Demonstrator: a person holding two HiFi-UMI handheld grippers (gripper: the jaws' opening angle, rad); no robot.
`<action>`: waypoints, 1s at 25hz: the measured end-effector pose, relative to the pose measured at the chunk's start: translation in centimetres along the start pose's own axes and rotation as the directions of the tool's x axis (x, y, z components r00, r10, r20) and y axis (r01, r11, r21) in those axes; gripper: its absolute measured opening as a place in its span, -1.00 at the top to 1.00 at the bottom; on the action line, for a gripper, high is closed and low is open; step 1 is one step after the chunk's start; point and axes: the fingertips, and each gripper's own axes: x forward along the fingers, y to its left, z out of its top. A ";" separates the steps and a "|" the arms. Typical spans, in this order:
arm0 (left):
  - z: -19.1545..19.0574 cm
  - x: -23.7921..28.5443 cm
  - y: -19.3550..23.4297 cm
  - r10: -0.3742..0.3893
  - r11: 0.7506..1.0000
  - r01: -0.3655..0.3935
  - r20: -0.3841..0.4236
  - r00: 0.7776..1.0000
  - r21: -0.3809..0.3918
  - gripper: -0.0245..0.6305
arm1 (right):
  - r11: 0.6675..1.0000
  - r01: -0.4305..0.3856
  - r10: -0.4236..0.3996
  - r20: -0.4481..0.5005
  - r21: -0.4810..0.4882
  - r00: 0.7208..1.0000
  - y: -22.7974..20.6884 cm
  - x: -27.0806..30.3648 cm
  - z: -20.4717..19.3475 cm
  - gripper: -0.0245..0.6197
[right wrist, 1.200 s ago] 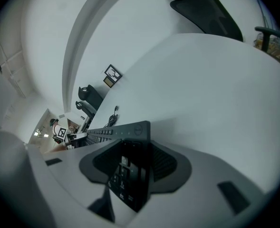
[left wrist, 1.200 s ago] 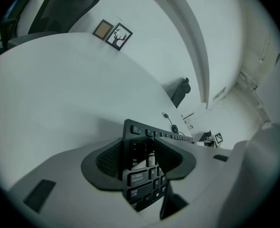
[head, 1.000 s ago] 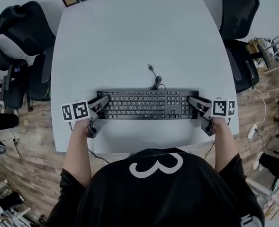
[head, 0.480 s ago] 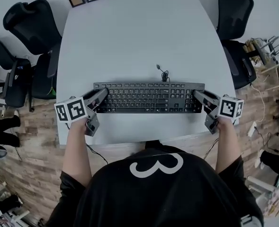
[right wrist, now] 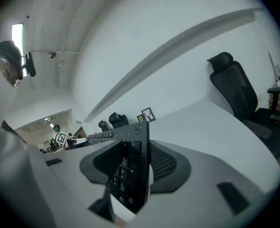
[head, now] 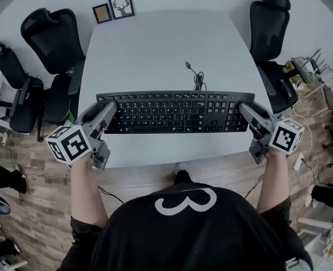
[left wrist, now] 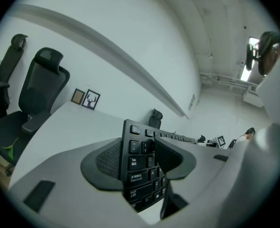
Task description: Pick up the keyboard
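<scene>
Lift step, both ends gripped. Left gripper [head: 107, 109] pinches the keyboard [head: 174, 112] at its left short edge, right gripper [head: 245, 110] pinches the right edge. Board spans between them and looks clear of the table [head: 155, 38]. Next: hold it level, mind the cable [head: 198, 81] trailing behind.

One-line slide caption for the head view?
Left gripper and right gripper hold the black keyboard by its ends above the white table.

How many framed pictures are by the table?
2: a small brown-framed one and, beside it on its right, a deer-head print, both at the table's far left corner. None seems hidden.
</scene>
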 end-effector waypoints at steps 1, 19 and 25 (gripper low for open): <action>0.7 -1.2 -0.5 -0.004 1.000 0.004 0.023 1.000 0.014 0.29 | 1.000 -0.005 0.006 0.019 -0.019 1.000 1.3 -0.4 0.5 0.39; 7.4 -19.9 -13.3 -0.096 0.965 0.005 0.340 0.935 0.261 0.28 | 0.952 -0.066 0.156 0.291 -0.298 0.944 18.6 -13.0 6.0 0.38; 8.2 -21.2 -13.8 -0.099 0.966 0.007 0.347 0.933 0.257 0.28 | 0.949 -0.064 0.162 0.301 -0.310 0.940 20.2 -13.7 6.8 0.38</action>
